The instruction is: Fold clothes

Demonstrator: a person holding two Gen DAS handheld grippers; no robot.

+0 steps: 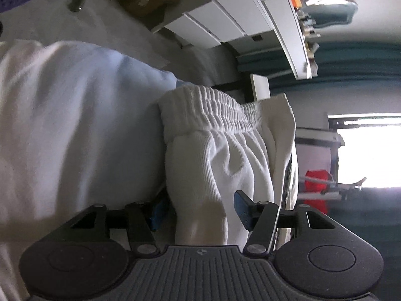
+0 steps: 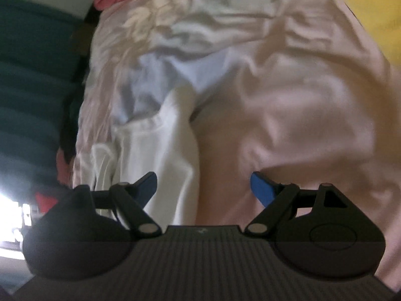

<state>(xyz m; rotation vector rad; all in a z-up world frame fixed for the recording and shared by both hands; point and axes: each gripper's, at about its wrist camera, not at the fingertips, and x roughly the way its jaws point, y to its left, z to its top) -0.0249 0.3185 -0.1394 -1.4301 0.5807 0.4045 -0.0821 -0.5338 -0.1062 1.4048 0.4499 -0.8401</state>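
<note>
Nearest the lens in the left wrist view, the left claw (image 1: 200, 209) has a bunched fold of a white ribbed garment (image 1: 220, 155) running down between its blue pads (image 1: 241, 209); the left pad is mostly hidden behind the cloth, and the right pad lies against the fold's edge, so the jaws stand half closed on the fabric. Left of it, a broad, blurred spread of pale cloth (image 1: 62, 125) fills the left half of the frame. At centre the garment's gathered elastic waistband (image 1: 213, 107) crosses just above the claw, tilted down to the right. In the upper middle stand white drawer fronts (image 1: 213, 22), and at the far right there is a bright window (image 1: 368, 150) with a red object (image 1: 317, 183) beside it. In the right wrist view, the right claw (image 2: 204, 189) is spread wide with nothing pinched; both blue pads (image 2: 262, 188) stand clear of the cloth behind them. Dark teal stripes (image 2: 32, 87) fill the left edge; at centre a white garment (image 2: 165, 148) hangs down between the jaws, blurred, with pale blue cloth (image 2: 190, 70) above it. Right of that spreads rumpled pinkish fabric (image 2: 313, 100), and a yellow patch (image 2: 376, 5) fills the upper right corner.
</note>
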